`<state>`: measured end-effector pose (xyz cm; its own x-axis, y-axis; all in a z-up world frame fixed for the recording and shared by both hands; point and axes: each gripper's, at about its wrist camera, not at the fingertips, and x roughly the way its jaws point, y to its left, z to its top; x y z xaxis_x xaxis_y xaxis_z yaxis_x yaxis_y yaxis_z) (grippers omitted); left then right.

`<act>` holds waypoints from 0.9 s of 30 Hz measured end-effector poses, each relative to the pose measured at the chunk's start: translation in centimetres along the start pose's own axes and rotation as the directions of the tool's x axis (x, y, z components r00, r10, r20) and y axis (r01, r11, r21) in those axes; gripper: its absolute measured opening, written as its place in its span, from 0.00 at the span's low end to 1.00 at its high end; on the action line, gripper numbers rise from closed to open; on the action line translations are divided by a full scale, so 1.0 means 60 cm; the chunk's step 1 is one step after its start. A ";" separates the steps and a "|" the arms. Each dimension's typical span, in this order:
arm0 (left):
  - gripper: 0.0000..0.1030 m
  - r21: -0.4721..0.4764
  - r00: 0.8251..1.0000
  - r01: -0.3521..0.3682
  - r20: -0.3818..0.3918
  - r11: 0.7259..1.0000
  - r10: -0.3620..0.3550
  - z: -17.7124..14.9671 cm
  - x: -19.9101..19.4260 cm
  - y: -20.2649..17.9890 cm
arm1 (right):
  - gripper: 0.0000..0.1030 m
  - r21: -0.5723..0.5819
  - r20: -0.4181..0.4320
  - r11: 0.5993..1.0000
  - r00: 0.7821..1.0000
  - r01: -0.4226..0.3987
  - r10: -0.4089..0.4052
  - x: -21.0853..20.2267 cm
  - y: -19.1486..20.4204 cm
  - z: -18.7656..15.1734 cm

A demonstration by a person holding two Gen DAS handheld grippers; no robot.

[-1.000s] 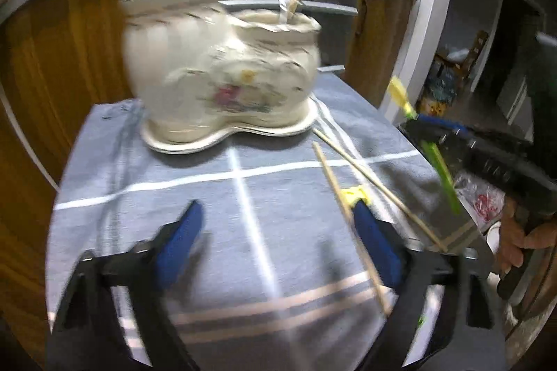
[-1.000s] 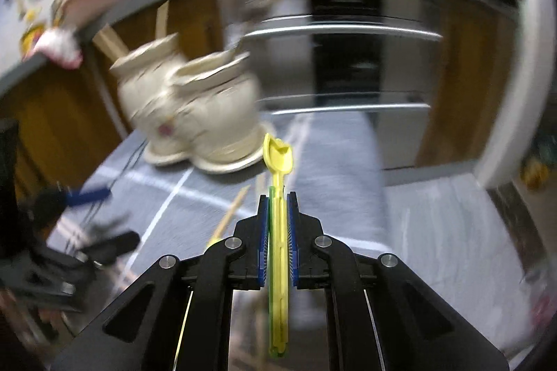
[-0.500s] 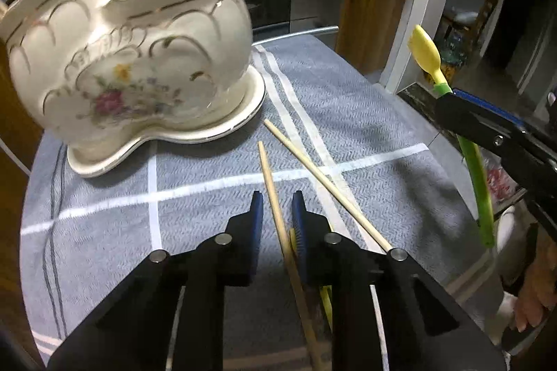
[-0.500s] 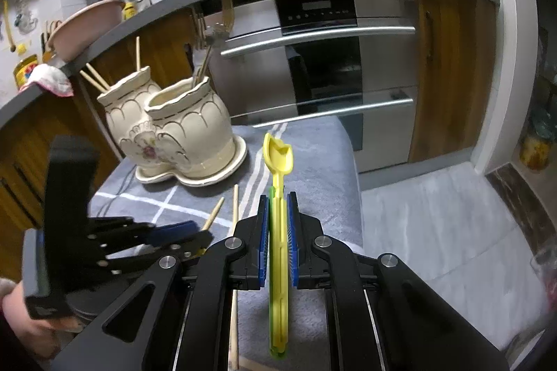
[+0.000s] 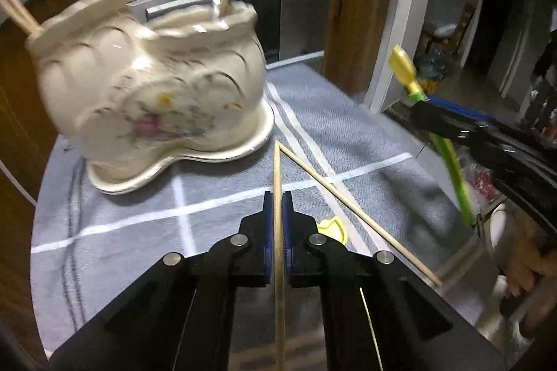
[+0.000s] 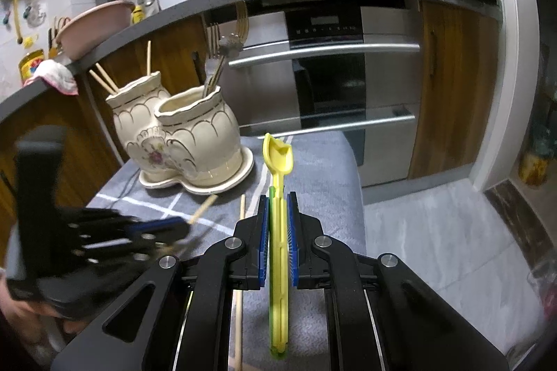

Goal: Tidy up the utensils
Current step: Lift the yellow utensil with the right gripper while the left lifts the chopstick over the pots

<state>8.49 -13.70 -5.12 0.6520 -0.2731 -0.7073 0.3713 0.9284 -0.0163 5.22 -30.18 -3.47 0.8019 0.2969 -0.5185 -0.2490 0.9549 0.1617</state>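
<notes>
Left gripper (image 5: 277, 225): jaws clenched on 1 chopstick (image 5: 277, 176), centre of frame, above the grey-clothed surface (image 5: 216, 225). Right gripper (image 6: 277, 231): jaws clenched on the yellow spoon (image 6: 277, 158). Chopstick is light, stiff, slippery; grip mid-shaft. Ceramic holder (image 5: 149, 92), upper left, looks fragile.

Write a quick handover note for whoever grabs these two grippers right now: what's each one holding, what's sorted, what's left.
Left gripper: shut on one chopstick.
Right gripper: shut on the yellow-green spoon.
Done: chopsticks in the ceramic holder's left pot, forks in its right pot.
Left: stow both held pieces; a second chopstick and a yellow piece remain on the grey cloth.
</notes>
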 end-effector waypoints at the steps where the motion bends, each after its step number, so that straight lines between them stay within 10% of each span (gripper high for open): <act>1: 0.05 -0.002 0.999 0.013 0.035 1.000 -0.013 -0.005 -0.019 0.009 | 0.10 -0.006 0.012 1.000 1.000 0.001 -0.001 -0.002 0.003 0.000; 14: 0.05 -0.045 0.912 0.113 0.401 0.993 -0.086 0.034 -0.210 0.135 | 0.10 -0.023 0.230 0.997 0.970 -0.076 0.079 -0.045 0.066 0.056; 27: 0.05 -0.093 0.808 0.157 0.584 0.983 -0.074 0.169 -0.206 0.206 | 0.10 0.010 0.339 0.971 0.914 -0.239 0.222 0.041 0.103 0.198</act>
<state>11.73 -1.42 10.61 0.8856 -0.4368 -0.1578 0.4062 0.8932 -0.1927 12.09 -23.54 6.23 0.8620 0.4831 -0.1533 -0.4284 0.8561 0.2892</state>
